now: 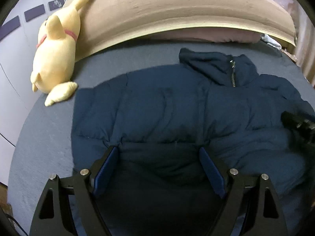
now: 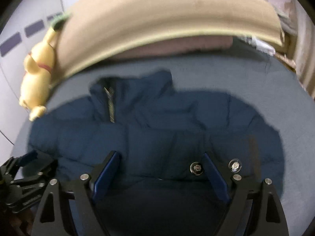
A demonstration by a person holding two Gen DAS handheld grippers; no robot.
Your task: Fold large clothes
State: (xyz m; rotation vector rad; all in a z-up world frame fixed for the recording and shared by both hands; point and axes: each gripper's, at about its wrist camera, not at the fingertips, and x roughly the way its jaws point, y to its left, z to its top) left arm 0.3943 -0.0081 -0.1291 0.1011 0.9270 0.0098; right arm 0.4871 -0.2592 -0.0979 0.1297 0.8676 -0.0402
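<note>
A navy puffer jacket (image 1: pixel 177 106) lies on the bed, collar and zipper (image 1: pixel 233 72) toward the headboard. It also shows in the right wrist view (image 2: pixel 157 129), with two snap buttons (image 2: pixel 196 168) near its lower edge. My left gripper (image 1: pixel 159 153) is open, jaws wide, just above the jacket's near hem, nothing between them. My right gripper (image 2: pixel 161 157) is open over the jacket's lower right part. The right gripper's body shows at the right edge of the left wrist view (image 1: pixel 297 125); the left gripper's body shows at the lower left of the right wrist view (image 2: pixel 25 177).
The bed has a grey-blue sheet (image 1: pixel 43 137) and a tan padded headboard (image 1: pixel 177 13). A yellow plush toy (image 1: pixel 57 45) lies at the bed's far left, against the headboard. A pink pillow (image 1: pixel 196 36) lies under the headboard. White wardrobe doors (image 1: pixel 13 45) stand left.
</note>
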